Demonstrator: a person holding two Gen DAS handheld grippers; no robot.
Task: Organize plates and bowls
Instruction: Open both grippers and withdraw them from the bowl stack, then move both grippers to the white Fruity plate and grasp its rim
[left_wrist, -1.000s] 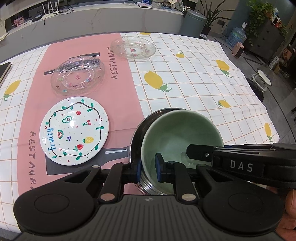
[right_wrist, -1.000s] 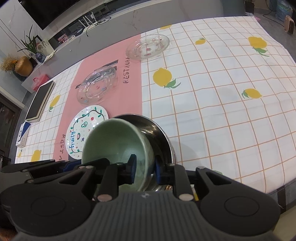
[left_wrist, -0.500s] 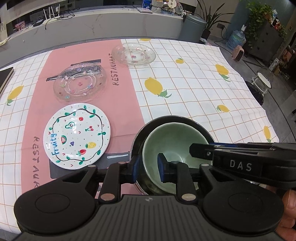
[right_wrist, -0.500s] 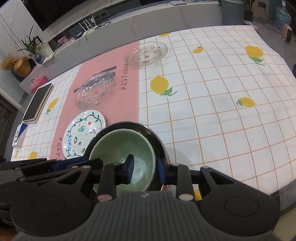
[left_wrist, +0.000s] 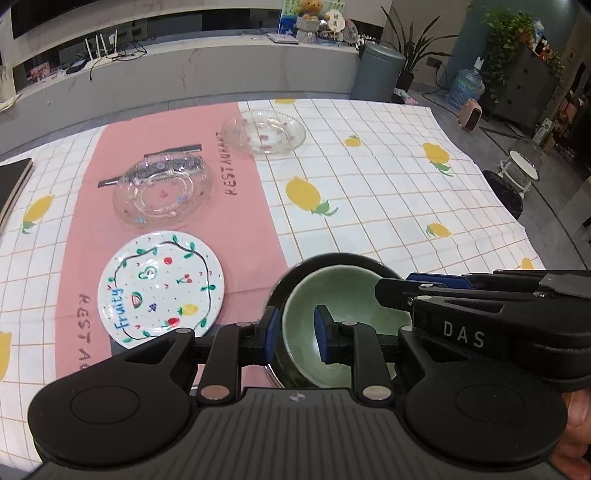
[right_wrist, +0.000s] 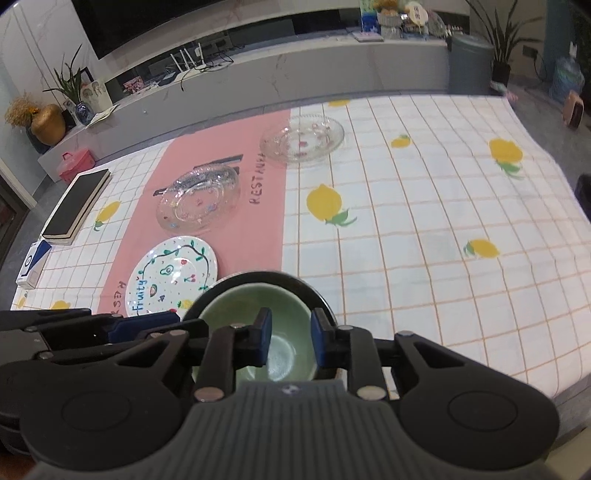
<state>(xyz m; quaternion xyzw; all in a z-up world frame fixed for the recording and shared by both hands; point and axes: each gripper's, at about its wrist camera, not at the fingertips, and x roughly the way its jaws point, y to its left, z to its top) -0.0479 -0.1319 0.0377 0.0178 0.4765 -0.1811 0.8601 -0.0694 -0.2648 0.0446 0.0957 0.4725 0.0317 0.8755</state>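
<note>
A green bowl (left_wrist: 351, 291) (right_wrist: 229, 306) sits level inside a dark metal bowl (left_wrist: 332, 258) (right_wrist: 266, 277) near the table's front edge. My left gripper (left_wrist: 295, 332) straddles both bowls' left rims, one pad outside the metal bowl, the other inside the green one with a gap showing. My right gripper (right_wrist: 291, 332) hangs over the green bowl's right rim, jaws closing, pads not pressing on it. Further left lie a painted "Fruity" plate (left_wrist: 160, 288) (right_wrist: 173, 273) and two clear glass plates (left_wrist: 162, 192) (left_wrist: 264, 134).
A black book (right_wrist: 75, 203) and a small blue-and-white box (right_wrist: 33, 266) lie at the table's left edge. The lemon-print tablecloth (right_wrist: 424, 240) covers the right half. The table's front edge runs just right of the bowls.
The green bowl was held tilted above the metal bowl and now rests level inside it. Both grippers' pads stand wider apart than before, and the right gripper has risen slightly.
</note>
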